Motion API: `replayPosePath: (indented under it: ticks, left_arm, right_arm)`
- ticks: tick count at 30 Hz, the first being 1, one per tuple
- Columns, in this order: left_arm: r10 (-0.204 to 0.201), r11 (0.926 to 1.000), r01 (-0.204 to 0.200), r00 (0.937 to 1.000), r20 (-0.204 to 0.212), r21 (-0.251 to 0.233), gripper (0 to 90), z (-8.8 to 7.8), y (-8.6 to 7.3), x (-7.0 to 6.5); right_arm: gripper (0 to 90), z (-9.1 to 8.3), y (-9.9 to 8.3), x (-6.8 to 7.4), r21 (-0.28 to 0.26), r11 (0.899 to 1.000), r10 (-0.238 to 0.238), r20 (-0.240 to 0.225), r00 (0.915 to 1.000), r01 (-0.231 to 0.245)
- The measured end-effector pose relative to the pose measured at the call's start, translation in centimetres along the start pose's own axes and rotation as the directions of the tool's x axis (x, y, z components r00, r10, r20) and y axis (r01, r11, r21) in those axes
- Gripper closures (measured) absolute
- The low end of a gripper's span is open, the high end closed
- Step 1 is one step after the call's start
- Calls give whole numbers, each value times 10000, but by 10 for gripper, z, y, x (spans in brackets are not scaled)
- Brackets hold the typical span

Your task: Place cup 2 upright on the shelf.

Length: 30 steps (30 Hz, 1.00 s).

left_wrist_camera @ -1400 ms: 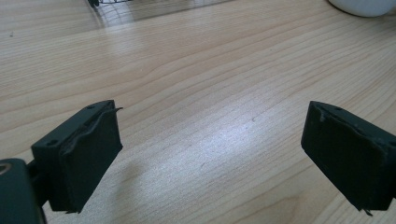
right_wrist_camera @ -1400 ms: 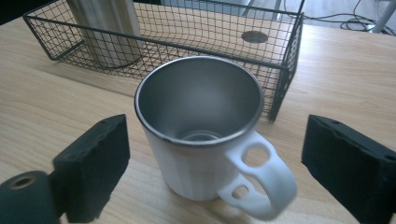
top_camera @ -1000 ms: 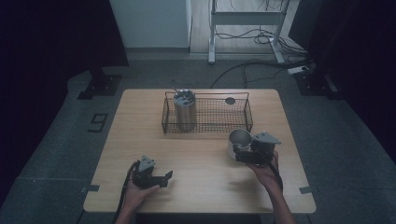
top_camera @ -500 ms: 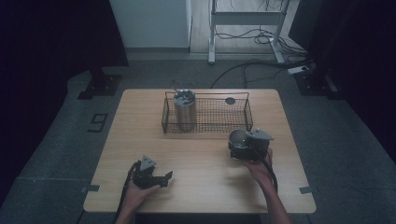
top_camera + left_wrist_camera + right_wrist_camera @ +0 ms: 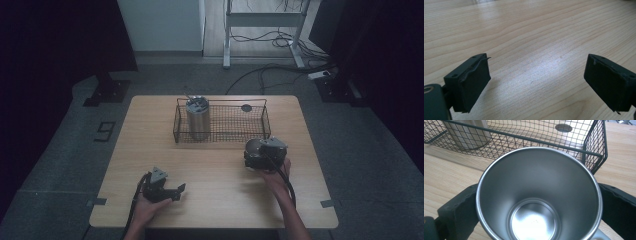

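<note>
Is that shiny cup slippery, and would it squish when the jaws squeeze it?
The metal cup looks smooth and polished, so probably slippery. Its steel-like wall likely stays stiff. It is empty, so probably light; the right gripper holds it near the wire basket.

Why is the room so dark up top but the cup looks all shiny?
High view: dim, only the table is lit, the surroundings near black. Right gripper view: close and bright, light gleams inside the steel cup. Left gripper view: a pale glare patch on the wood between the open jaws.
</note>
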<state>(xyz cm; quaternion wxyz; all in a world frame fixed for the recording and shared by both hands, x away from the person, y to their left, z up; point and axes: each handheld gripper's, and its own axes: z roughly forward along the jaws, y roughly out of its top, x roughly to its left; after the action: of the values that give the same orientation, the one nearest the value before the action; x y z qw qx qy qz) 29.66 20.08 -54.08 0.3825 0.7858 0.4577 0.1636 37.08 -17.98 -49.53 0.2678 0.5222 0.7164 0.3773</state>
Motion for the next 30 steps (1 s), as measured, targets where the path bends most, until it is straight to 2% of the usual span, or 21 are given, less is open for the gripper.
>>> replayPosePath:
  ticks: [3, 8, 20, 25, 30]
  left_arm:
    - [11, 10000, -11, 10000, 6, 7, 65, 0, 0, -1]
    - [34, 10000, -34, 10000, 15, 5, 65, 0, 0, -1]
    - [44, 10000, -44, 10000, 3, -18, 66, 0, 0, 0]
    - [45, 10000, -45, 10000, 7, -8, 66, 0, 0, 0]
    - [31, 10000, -31, 10000, 21, -15, 66, 0, 0, 0]
  right_arm:
    - [60, -1, 0, 1, -1, 9997, -247, -119, 9996, 247]
    - [63, -1, 0, 0, 46, 9993, -372, -217, 9991, 373]
    - [67, -1, 0, -1, 44, 9995, -322, -215, 9992, 323]
    - [67, -2, 0, -3, 55, 9997, -219, -94, 9997, 220]
    - [67, -7, 0, -7, -124, 9999, 18, -266, 9996, -21]
